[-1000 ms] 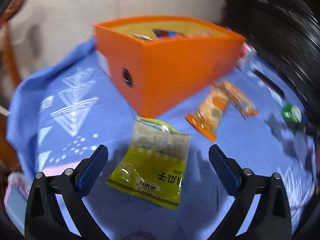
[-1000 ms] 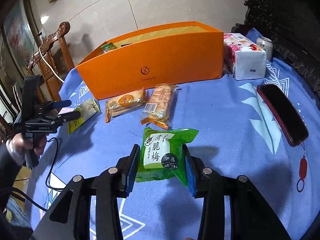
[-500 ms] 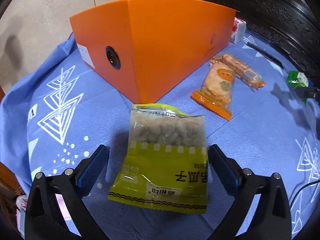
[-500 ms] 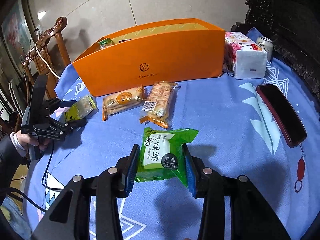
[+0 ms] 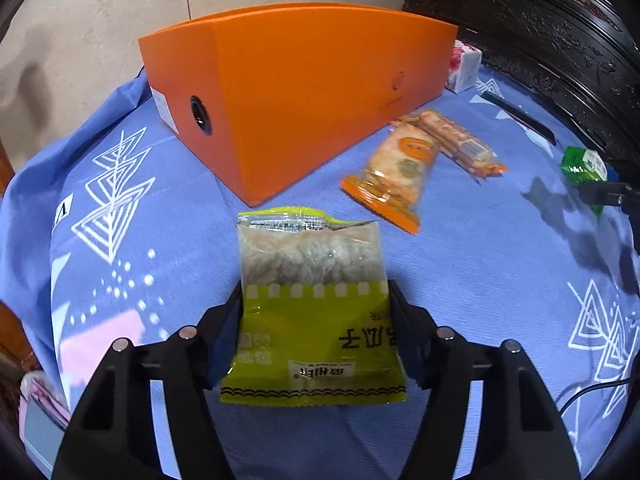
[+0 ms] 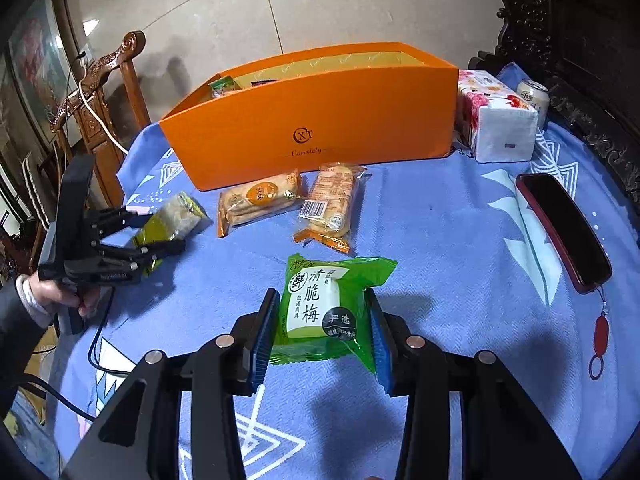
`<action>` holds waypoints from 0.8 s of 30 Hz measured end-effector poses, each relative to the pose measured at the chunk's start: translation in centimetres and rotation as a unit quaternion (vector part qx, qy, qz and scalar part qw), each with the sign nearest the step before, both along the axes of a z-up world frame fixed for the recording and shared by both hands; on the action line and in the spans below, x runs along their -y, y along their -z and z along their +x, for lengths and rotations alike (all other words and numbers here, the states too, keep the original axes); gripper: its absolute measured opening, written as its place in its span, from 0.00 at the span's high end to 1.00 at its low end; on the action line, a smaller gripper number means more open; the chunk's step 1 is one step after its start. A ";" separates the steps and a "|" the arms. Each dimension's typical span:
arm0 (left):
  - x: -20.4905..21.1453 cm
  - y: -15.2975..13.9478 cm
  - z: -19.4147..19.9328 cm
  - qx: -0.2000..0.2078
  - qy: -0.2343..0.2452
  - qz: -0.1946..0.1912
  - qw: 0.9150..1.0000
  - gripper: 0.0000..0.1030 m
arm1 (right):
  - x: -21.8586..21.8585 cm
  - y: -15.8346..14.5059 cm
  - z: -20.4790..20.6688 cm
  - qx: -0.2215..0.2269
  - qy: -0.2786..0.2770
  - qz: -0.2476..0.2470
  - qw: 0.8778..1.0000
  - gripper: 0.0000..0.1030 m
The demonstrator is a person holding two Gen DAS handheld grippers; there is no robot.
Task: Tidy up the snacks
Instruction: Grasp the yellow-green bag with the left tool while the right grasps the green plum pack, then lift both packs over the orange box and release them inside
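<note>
Your blue tablecloth (image 6: pixel 460 240) carries a floral tissue pack (image 6: pixel 496 120) at its far right, a drink can (image 6: pixel 534 98) just behind that, and a dark red phone (image 6: pixel 564 232) lying nearer, right side.

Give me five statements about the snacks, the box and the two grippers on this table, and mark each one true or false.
1. The right gripper holds a green snack packet between its pads. True.
2. The left gripper has nothing between its fingers. False: the yellow-green packet lies between them, and the jaws are closing on it.
3. Two orange-edged cracker packets lie on the blue cloth in front of the orange box. True.
4. The orange box is shut with a lid. False: its top is open, and a packet shows inside at its left end.
5. The tissue pack stands at the box's left end. False: in the right wrist view it stands at the right end, beside a can.
</note>
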State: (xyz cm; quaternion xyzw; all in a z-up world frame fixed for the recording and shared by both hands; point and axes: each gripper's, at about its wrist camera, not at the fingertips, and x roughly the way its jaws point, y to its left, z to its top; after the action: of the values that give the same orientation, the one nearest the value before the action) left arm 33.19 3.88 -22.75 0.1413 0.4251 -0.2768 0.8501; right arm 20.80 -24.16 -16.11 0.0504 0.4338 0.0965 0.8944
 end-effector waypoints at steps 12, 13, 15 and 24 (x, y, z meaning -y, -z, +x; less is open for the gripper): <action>1.7 -4.3 -5.9 0.014 -0.033 -0.043 0.998 0.38 | 0.4 -1.9 -2.4 0.028 -0.007 0.014 0.999 0.59; 1.9 -5.0 -6.3 0.018 -0.034 -0.046 0.998 0.38 | 0.4 -2.2 -2.6 0.032 -0.010 0.016 0.999 0.59; 2.1 -6.9 -7.1 0.030 -0.039 -0.056 0.997 0.38 | 0.4 -2.8 -2.7 0.040 -0.013 0.020 0.999 0.59; 3.5 -13.6 -6.9 0.066 -0.083 -0.079 0.991 0.38 | 0.1 -8.0 -1.8 0.107 -0.030 0.035 0.993 0.59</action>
State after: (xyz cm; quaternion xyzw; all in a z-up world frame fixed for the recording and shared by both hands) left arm 26.29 0.39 -9.13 0.0559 0.3554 -0.2282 0.9047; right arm 18.99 -24.21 -8.14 0.0582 0.3331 0.1430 0.9302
